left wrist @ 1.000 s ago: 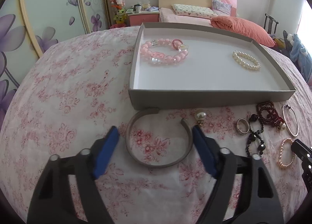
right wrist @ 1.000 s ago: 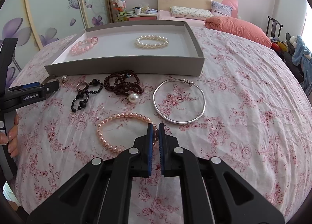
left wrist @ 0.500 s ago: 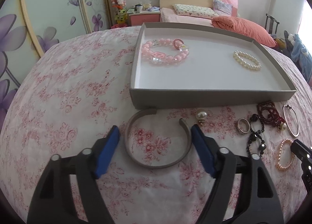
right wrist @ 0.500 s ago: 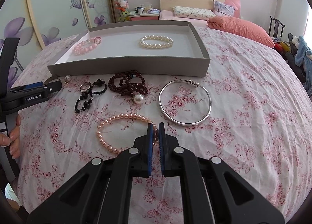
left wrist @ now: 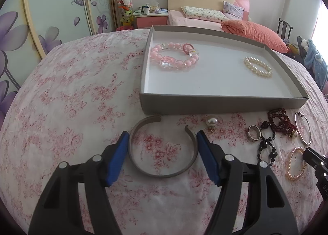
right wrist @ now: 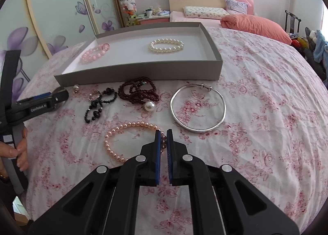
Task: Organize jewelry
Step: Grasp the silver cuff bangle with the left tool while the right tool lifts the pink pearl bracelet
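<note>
Left gripper [left wrist: 162,144], seen from its own wrist camera, straddles a grey open cuff bangle [left wrist: 163,149] lying on the floral bedspread [left wrist: 67,99] just below the near wall of a shallow grey tray [left wrist: 205,106]; its jaws are closing, blue pads beside the cuff's sides, not clearly pressing yet. Two pieces already lie in the tray — a pink bead bracelet [left wrist: 174,56] toward its far left corner, a white pearl bracelet [left wrist: 258,67] near its right wall.

From the right wrist camera, the right gripper [right wrist: 163,134] is closed, with part of a peach pearl bracelet [right wrist: 131,140] seemingly pinched between its pads. Still outside the tray, along its near wall: a dark red bead strand [right wrist: 139,91], black beads [right wrist: 98,106], a ring [right wrist: 93,95], a silver bangle [right wrist: 197,109] and loose pearl earrings. Most sorting remains, I judge.
</note>
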The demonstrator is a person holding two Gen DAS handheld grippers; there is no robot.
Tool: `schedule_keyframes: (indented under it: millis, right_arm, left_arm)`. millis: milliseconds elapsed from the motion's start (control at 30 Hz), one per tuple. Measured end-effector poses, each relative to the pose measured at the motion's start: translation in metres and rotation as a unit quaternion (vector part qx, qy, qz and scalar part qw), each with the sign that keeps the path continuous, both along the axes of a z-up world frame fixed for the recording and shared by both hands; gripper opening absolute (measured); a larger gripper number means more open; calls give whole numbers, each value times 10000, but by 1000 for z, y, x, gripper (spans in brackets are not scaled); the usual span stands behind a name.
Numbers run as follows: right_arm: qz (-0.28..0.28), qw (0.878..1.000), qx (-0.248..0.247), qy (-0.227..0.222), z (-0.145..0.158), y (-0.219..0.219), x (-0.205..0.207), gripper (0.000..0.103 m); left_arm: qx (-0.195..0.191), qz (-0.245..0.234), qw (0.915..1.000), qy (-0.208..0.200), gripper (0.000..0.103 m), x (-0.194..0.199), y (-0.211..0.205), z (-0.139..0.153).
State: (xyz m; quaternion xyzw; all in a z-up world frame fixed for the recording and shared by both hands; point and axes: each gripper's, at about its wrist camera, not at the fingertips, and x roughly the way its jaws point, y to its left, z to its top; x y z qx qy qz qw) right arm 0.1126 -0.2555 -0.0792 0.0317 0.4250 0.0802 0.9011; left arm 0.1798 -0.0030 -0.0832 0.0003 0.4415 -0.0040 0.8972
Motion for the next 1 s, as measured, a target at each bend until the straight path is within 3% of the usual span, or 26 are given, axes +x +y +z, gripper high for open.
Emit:
schedule_keyframes:
  millis: [400,1000]
  right_arm:
    - [231,9973,375,-593,38,12,-5,6]
    - [381,9907,777,-1046,63,28,-6,6]
  left_arm:
    - [-210,107,9996,-123,65,-16,13,6]
    - [114,0,9891,-1469,65,-55,-4,52]
